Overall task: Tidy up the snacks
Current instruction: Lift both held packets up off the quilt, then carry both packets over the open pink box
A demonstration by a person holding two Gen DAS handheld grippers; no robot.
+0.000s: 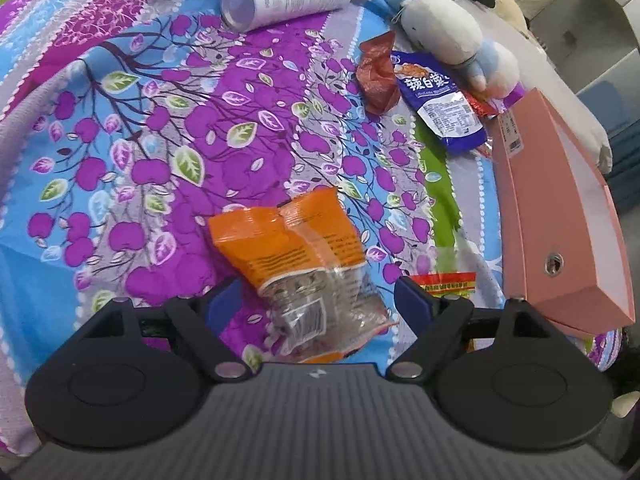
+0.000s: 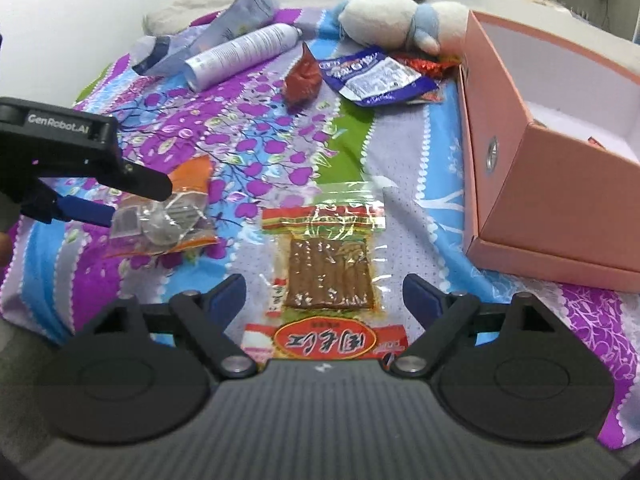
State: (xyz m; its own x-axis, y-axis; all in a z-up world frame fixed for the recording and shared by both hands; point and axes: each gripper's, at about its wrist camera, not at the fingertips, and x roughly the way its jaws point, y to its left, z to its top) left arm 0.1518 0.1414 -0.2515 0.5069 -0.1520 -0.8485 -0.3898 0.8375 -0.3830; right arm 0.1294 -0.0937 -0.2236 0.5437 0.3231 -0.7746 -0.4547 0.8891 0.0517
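Left gripper [image 1: 316, 300]: jaws wide apart, nothing clamped. Crinkled orange-and-clear plastic snack bag [image 1: 304, 268] lies on the bedspread straight ahead between the two blue-padded fingers [image 1: 414, 300], pads not pressing it. Bag's long axis runs roughly along the gripper's pointing line, clear barcode end nearest the camera, orange end farther out. Fingers straddle its short width, so closing should catch it; judged a pre-grasp.

Right gripper [image 2: 324, 294]: jaws also spread, empty. Flat clear vacuum pack of brown strips with red-yellow label [image 2: 328, 264] lies dead ahead between its fingers, long axis pointing away from the camera, red printed end under the gripper body. Not touched as far as visible.

Each hand is nearer its own pack; the left gripper shows in the right view at the left edge, over the orange bag.

Outward: open pink cardboard box with white lining [image 2: 560, 148] sits to the right of both packs, nearer the right gripper. Inside mostly bare white; a small pinkish bit at the far corner, can't tell what. Likely the target bin, judging by the task.

Farther back on the purple-blue floral bedspread [image 2: 280, 152]: crumpled red-brown wrapper [image 2: 302, 76], blue-white foil snack pouch [image 2: 372, 74], white cylindrical spray can lying on its side [image 2: 244, 56], white-and-blue plush toy [image 2: 400, 20]. All outside the box.
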